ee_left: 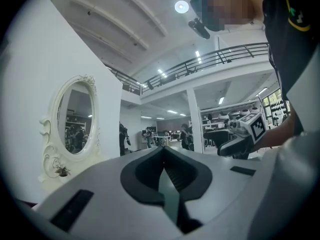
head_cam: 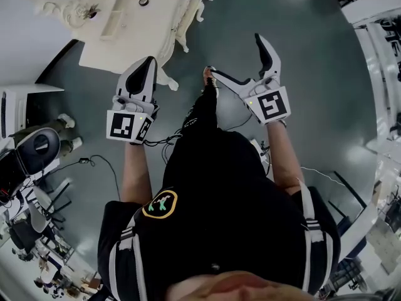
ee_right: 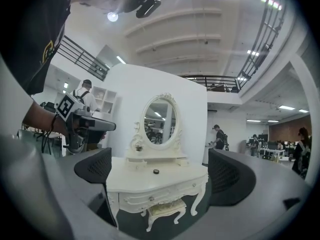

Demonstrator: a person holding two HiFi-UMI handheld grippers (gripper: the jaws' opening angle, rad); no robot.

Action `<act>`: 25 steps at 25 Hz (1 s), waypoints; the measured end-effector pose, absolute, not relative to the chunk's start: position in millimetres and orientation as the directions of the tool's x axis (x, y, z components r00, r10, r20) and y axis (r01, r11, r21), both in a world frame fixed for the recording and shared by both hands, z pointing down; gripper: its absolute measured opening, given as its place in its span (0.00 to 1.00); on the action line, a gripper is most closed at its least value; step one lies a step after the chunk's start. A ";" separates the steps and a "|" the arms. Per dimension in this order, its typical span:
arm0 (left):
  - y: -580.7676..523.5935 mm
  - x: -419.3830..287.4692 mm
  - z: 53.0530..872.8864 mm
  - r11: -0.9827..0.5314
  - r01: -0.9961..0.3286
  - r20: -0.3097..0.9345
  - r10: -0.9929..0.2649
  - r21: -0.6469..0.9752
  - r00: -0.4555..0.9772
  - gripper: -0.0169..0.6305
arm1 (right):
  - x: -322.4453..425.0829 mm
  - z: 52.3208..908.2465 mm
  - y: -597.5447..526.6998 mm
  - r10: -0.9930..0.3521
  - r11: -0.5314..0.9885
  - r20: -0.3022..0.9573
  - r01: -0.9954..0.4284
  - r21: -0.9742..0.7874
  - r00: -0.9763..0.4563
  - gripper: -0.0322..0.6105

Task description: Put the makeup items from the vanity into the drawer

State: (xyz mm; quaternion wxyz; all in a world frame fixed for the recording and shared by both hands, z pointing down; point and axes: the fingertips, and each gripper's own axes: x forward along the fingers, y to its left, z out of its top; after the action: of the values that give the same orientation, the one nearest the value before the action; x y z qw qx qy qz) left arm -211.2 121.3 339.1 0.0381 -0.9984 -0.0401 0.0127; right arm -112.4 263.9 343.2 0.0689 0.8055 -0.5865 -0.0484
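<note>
Left tool (head_cam: 149, 64), jaws pressed together and empty, sits left of centre; my right tool (head_cam: 235, 55) gapes apart, holding nothing. One small dark makeup item (head_cam: 144, 1) lies on the white vanity counter (head_cam: 116, 39), upper left.

The left gripper (head_cam: 148, 64) is held forward with its jaws together, apparently with nothing between them. The right gripper (head_cam: 234, 55) is beside it, jaws wide apart and empty. The bare forearms (head_cam: 135, 174) extend forward, roughly parallel.
</note>
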 end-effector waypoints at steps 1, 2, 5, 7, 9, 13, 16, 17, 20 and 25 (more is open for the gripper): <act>116.4 -202.2 342.2 -0.994 0.074 -0.021 0.076 -0.076 0.997 0.05 | -102.7 346.1 258.8 -0.953 -0.297 0.007 -0.940 0.170 0.303 0.98; 110.2 -193.1 345.5 -0.995 0.067 -0.021 0.069 -0.075 0.997 0.05 | -92.4 349.3 252.4 -0.955 -0.291 0.010 -0.941 0.173 0.297 0.98; 86.1 -164.0 356.1 -0.997 0.034 -0.019 0.035 -0.067 0.999 0.05 | -58.0 359.6 227.7 -0.962 -0.265 0.022 -0.947 0.179 0.274 0.98; 69.8 -142.9 360.5 -0.999 0.005 -0.015 0.006 -0.053 1.000 0.05 | -34.0 364.4 210.5 -0.966 -0.243 0.041 -0.955 0.171 0.254 0.98; 53.5 -121.4 362.7 -0.999 -0.026 -0.015 -0.025 -0.042 1.000 0.05 | -11.8 366.1 189.0 -0.975 -0.205 0.052 -0.964 0.172 0.217 0.98; 12.9 -86.7 367.7 -0.996 -0.088 -0.015 -0.088 -0.019 0.996 0.05 | 22.6 369.5 135.7 -0.988 -0.126 0.071 -0.978 0.168 0.139 0.98; -21.8 -66.9 366.8 -0.989 -0.145 -0.021 -0.145 -0.009 0.989 0.05 | 48.7 366.8 93.8 -0.993 -0.069 0.082 -0.984 0.166 0.084 0.98; -34.9 -62.7 366.5 -0.986 -0.169 -0.024 -0.169 -0.006 0.985 0.05 | 55.9 365.1 79.4 -0.995 -0.048 0.083 -0.984 0.169 0.063 0.98; -72.4 -56.7 365.4 -0.967 -0.255 -0.033 -0.256 0.014 0.966 0.05 | 72.1 356.6 38.3 -0.997 0.026 0.081 -0.982 0.188 -0.011 0.98; -109.6 -52.3 361.0 -0.939 -0.342 -0.034 -0.343 0.026 0.939 0.05 | 89.1 347.8 -12.8 -0.991 0.118 0.091 -0.973 0.200 -0.101 0.98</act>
State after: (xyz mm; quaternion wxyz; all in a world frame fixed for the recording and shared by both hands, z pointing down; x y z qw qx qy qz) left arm -52.3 -109.6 361.0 -0.0097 -0.9845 0.1740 0.0190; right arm 89.1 -12.8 347.8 0.1013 0.6628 -0.7406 -0.0445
